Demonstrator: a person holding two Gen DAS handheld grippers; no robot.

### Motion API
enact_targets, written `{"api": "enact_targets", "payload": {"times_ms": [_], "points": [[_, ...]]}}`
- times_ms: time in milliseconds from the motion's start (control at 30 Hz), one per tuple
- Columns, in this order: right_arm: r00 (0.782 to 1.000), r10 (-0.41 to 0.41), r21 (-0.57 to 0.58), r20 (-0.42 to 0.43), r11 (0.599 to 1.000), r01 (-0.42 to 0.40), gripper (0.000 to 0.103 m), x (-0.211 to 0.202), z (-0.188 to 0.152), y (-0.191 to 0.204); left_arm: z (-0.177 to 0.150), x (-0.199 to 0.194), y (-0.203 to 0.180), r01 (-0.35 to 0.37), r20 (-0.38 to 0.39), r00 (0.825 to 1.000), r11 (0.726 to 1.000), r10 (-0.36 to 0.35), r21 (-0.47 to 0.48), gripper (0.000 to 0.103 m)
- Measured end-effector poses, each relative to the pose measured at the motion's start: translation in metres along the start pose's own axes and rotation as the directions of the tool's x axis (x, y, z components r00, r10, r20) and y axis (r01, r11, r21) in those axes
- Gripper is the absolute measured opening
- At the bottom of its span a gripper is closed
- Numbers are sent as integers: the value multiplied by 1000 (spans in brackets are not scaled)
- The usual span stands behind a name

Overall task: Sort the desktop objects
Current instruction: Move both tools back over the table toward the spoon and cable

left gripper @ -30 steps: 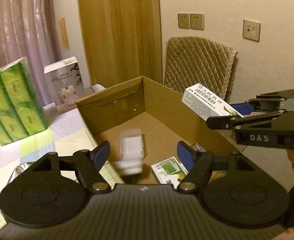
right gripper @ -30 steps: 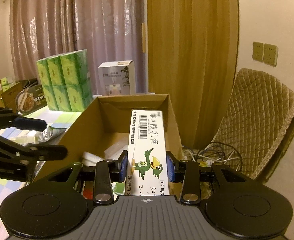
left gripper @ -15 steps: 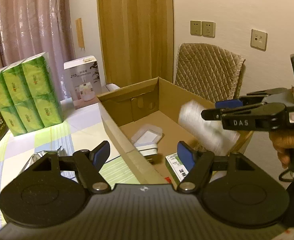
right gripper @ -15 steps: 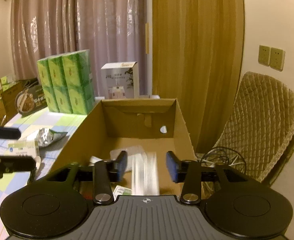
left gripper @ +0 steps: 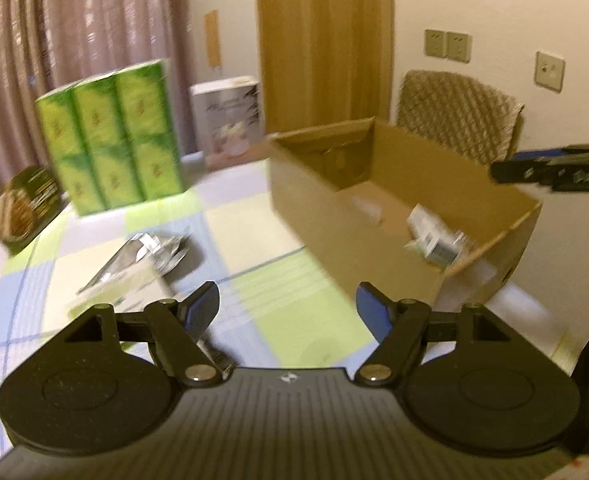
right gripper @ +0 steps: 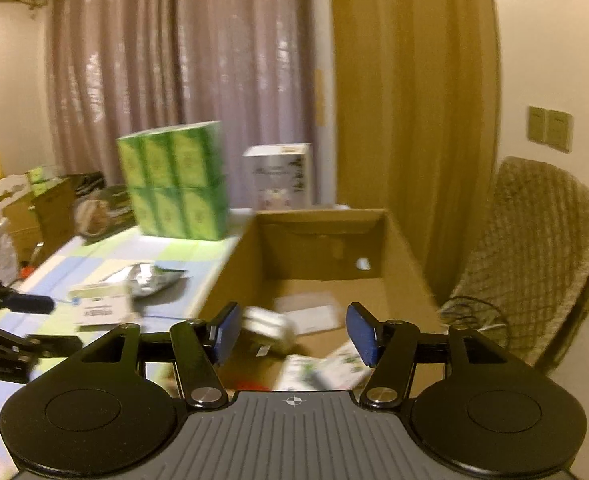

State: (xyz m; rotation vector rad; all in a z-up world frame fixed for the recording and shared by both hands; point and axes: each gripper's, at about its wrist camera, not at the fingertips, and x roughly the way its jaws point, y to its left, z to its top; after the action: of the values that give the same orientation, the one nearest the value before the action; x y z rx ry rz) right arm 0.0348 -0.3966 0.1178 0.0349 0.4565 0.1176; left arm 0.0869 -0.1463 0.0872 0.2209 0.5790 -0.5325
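Both hand-held tools hang free over the checked tabletop, ready for another pick. The left gripper gapes wide and holds nothing; the right gripper, equally spread and bare, hovers above the cardboard box at the tabletop's right edge, where 2 or more small cartons lie collected. Beyond the left tool, a white carton and foil pouch await sorting. A green tissue pack stands at the far edge.

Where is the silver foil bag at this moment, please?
The silver foil bag lies on the checked tablecloth, left of the cardboard box and in front of the green tissue packs.
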Motion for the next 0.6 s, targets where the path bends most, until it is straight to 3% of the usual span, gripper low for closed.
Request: {"api": "enact_targets", "payload": {"times_ms": [333, 600], "points": [[983, 177, -81, -41, 980, -180, 59, 6, -9, 96, -53, -32, 73, -136, -70, 989, 989, 132, -58, 74], [971, 208, -119, -115, 968, -221, 59, 44, -26, 142, -73, -28, 118, -176, -103, 981, 977, 164, -118, 75]]}}
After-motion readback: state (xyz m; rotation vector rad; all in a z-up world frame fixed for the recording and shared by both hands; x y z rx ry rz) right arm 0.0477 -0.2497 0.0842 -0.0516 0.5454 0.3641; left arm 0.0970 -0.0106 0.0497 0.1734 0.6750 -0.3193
